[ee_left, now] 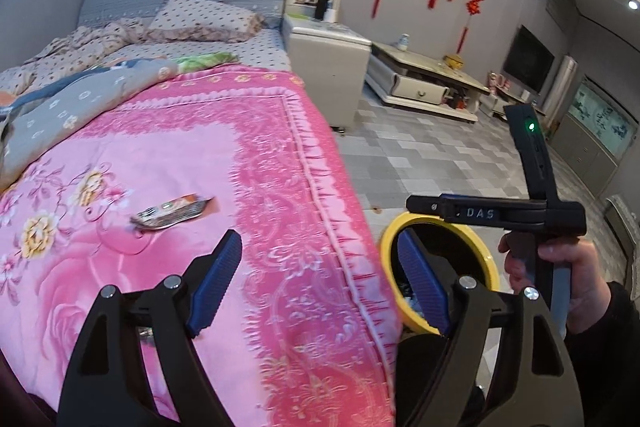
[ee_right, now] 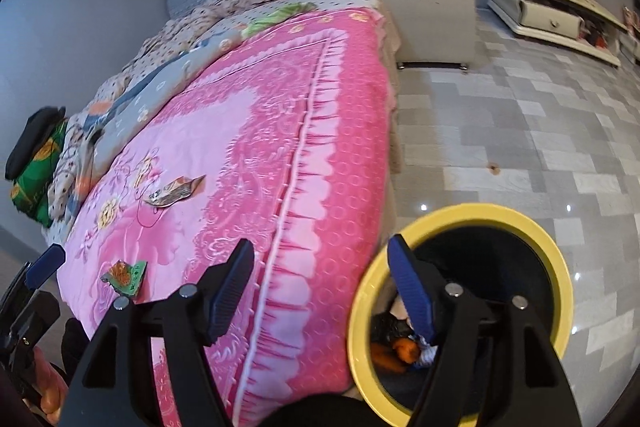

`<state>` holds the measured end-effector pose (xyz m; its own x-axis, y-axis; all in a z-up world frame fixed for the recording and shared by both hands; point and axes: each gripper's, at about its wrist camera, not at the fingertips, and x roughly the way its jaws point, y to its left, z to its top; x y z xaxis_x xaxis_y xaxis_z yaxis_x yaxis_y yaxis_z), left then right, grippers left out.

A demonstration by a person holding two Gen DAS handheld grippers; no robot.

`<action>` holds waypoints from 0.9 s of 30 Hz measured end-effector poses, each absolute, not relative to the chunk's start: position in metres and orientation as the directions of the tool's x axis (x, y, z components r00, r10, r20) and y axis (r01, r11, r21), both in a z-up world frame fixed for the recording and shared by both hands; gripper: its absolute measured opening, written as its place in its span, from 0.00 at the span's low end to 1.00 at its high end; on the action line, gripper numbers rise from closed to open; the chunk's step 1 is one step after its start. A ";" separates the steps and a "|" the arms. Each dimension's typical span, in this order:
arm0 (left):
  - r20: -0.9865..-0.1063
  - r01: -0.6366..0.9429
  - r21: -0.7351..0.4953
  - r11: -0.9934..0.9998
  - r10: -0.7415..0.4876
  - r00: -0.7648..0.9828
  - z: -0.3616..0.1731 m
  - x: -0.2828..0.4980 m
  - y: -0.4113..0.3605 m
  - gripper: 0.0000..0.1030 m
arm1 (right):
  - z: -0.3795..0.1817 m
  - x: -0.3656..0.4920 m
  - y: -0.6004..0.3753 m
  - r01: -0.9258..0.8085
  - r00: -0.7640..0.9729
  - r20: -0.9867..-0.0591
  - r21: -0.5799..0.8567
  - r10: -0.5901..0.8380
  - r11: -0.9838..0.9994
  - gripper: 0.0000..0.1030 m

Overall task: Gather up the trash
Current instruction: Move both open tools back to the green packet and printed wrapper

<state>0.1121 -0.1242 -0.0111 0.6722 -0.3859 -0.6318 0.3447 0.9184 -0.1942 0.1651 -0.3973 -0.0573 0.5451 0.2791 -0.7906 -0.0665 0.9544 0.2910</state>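
Observation:
A crumpled silver and orange wrapper (ee_left: 172, 213) lies on the pink blanket (ee_left: 180, 155); it also shows in the right wrist view (ee_right: 174, 191). A green and orange wrapper (ee_right: 124, 277) lies nearer the bed's foot. A yellow-rimmed black trash bin (ee_right: 560, 267) stands on the floor beside the bed, with trash inside; it also shows in the left wrist view (ee_left: 490, 259). My left gripper (ee_left: 320, 279) is open and empty over the bed's edge. My right gripper (ee_right: 320, 291) is open and empty, its right finger over the bin.
A white bedside cabinet (ee_left: 328, 67) stands by the bed's head. A low white TV stand (ee_left: 424, 83) lines the far wall. Grey tiled floor (ee_right: 520, 131) spreads right of the bed. Rumpled quilts and pillows (ee_left: 120, 39) cover the far bed half.

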 end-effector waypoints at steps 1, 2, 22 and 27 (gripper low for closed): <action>-0.641 0.323 -0.196 0.926 -0.371 0.672 -0.014 0.113 -0.116 0.74 | -0.057 0.169 -0.390 -0.086 0.541 -0.791 0.285 0.285 0.954 0.64; -0.649 0.305 -0.199 0.931 -0.358 0.671 -0.018 0.114 -0.109 0.74 | -0.057 0.175 -0.380 -0.113 0.537 -0.791 0.276 0.292 0.955 0.66; -0.816 -0.036 -0.236 0.971 -0.178 0.550 -0.115 0.165 0.005 0.75 | -0.078 0.257 -0.188 -0.645 0.438 -0.834 -0.031 0.335 0.764 0.75; -0.832 -0.075 -0.235 0.969 -0.161 0.531 -0.133 0.176 0.013 0.75 | -0.098 0.273 -0.154 -0.718 0.391 -0.860 -0.063 0.327 0.693 0.75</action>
<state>0.1764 0.0125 -0.1326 0.5308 -0.1610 -0.8321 -0.0752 0.9690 -0.2355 0.2734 -0.1542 -0.0983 0.3909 0.3275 -0.8602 -0.7184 0.6928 -0.0627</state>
